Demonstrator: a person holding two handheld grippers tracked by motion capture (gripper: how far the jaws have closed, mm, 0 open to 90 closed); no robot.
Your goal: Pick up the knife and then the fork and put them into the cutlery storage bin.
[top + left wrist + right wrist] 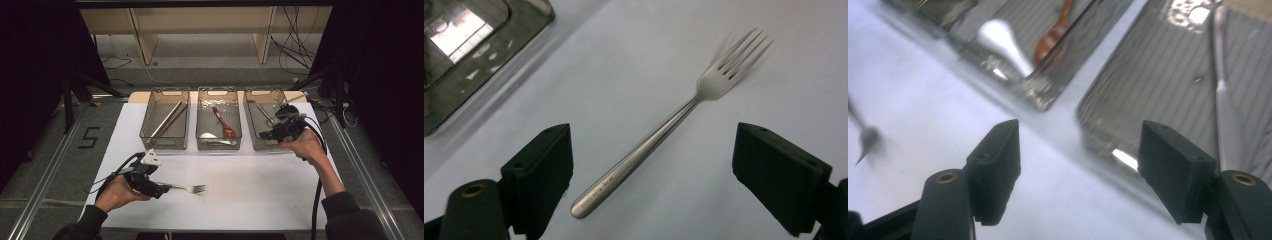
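Left tongs [651, 175] spread wide around fork [664, 131] on near-left worktop [260, 190]; right tongs [1080, 170] spread too, empty.
Looked light, stiff, slick steel; best pinched mid-handle, away from tines, near right tray [252, 142].

- White table top [260, 200] under even overhead light, on a grey floor [45, 150].
- Metal rails [42, 185] along both flanks; black "5" [89, 137] marked at left.
- Pale wooden shelving [200, 30] behind, loose black cables [295, 45] trailing beside it.
- Dark curtains [30, 75] closing off either side.
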